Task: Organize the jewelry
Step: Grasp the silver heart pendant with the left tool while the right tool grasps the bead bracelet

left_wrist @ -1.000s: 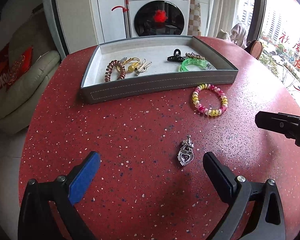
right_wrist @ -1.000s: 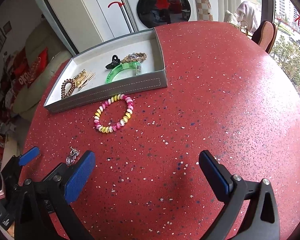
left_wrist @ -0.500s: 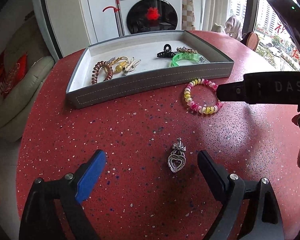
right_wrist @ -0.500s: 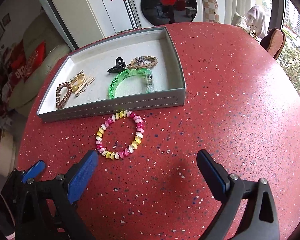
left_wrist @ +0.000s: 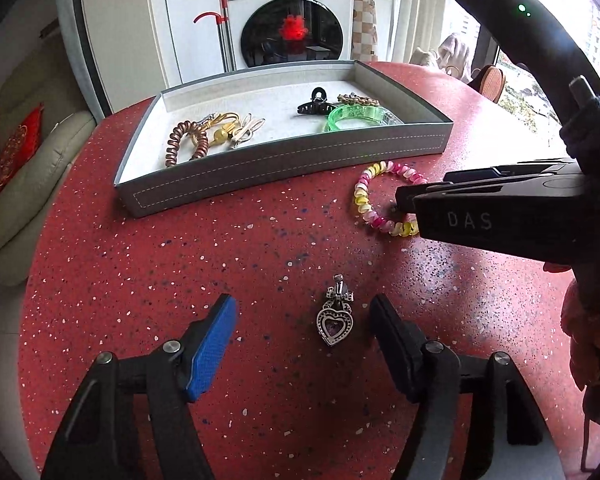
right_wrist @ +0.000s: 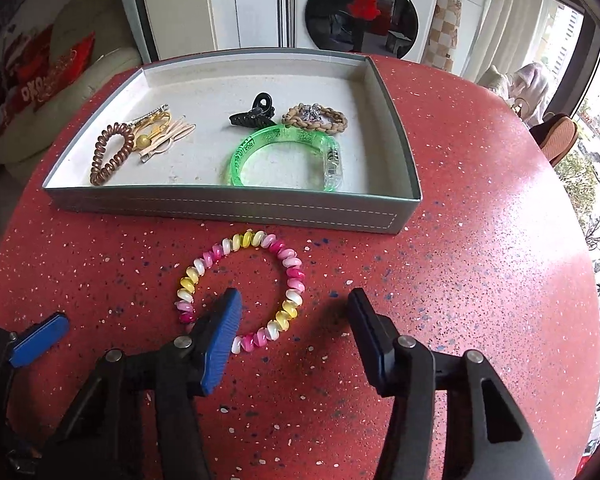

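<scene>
Right wrist view: the right gripper (right_wrist: 294, 318) stands with its jaws spread wide and holding nothing, low over the speckled red round table (right_wrist: 480, 280). The pink, yellow and white spiral-coil bracelet (right_wrist: 240, 286) lies flat on the table. Its right-hand arc sits in the gap between the jaws, and its near-left arc passes under the blue-padded left jaw, so that jaw is planted inside the ring and the other outside it. Beyond the jaw tips, just past the bracelet, is the near wall of the shallow grey rectangular tray (right_wrist: 236, 206); the two look just apart, not touching. The tray already holds a translucent green bangle (right_wrist: 284, 158), a black claw clip (right_wrist: 254, 114), a brown coiled hair tie (right_wrist: 112, 152) and other small pieces.

I judge the step in hand to be picking up the bracelet to move it into the tray. The next move calls for closing on the right-hand arc, lifting it clear of the wall, and carrying it forward.

In the left wrist view, the left gripper (left_wrist: 302, 322) is likewise wide open and empty, with the silver heart-shaped pendant (left_wrist: 335, 318) lying between its jaws, nearer the right one. The pendant's long axis runs along the fingers, with the bail pointing away toward the tray and the heart's tip toward the camera. The bracelet is a ring, with no clear long axis.
</scene>
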The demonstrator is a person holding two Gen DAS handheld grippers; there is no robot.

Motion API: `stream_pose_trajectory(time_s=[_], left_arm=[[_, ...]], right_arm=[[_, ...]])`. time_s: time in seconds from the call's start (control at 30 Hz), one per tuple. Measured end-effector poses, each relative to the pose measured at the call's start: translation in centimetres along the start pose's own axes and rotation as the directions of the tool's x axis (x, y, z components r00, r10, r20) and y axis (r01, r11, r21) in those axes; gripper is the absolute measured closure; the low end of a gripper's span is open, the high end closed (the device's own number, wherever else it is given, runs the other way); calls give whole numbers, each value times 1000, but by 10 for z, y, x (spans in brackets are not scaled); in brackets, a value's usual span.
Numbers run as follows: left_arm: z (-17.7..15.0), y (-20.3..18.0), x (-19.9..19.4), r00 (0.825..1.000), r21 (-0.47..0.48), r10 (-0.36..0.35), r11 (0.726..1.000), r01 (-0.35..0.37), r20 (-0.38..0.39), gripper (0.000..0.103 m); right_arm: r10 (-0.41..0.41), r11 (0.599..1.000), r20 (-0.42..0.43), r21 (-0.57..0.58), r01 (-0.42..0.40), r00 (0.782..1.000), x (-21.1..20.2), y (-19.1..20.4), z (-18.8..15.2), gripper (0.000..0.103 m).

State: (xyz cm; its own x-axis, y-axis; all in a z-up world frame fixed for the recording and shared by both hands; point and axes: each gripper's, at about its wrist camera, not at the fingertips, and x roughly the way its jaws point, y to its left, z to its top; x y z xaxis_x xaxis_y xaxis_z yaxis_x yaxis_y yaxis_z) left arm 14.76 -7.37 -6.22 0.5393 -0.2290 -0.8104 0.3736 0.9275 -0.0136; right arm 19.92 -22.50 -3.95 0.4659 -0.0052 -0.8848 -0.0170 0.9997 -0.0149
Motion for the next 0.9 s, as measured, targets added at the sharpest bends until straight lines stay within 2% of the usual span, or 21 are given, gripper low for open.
stream_pose_trajectory(time_s=[0.07, 0.17, 0.4, 0.5, 0.57, 0.6, 0.73, 0.9], left_arm=[[0, -1, -1, 1000, 4, -4, 1000, 4, -4, 22], [1, 0, -1, 1000, 2, -6, 1000, 6, -7, 22], [1, 0, 0, 1000, 6, -16, 1000, 16, -10, 24], [1, -1, -2, 1000, 13, -22, 1000, 22, -6, 41], [2, -1, -2, 999, 17, -32, 999, 32, -7, 63], [2, -1, -3, 999, 19, -34, 999, 34, -8, 67], [3, 6, -3, 997, -18, -76, 997, 76, -13, 67], [4, 11, -11, 997, -27, -78, 997, 78, 4, 67]], right_arm=[[8, 1000, -2, -7, -8, 1000, -1, 2, 0, 83], [11, 1000, 0, -12, -11, 1000, -3, 3, -3, 93], [27, 999, 53, 25, -29, 998, -20, -6, -10, 93], [38, 998, 66, 42, -41, 997, -27, -12, -13, 93], [52, 997, 70, 57, -56, 996, -31, -15, -15, 93], [60, 996, 71, 64, -64, 996, -31, -18, -15, 93], [77, 994, 81, 77, -83, 994, -37, -19, -20, 93], [97, 991, 96, 85, -105, 991, -47, -20, -25, 93]])
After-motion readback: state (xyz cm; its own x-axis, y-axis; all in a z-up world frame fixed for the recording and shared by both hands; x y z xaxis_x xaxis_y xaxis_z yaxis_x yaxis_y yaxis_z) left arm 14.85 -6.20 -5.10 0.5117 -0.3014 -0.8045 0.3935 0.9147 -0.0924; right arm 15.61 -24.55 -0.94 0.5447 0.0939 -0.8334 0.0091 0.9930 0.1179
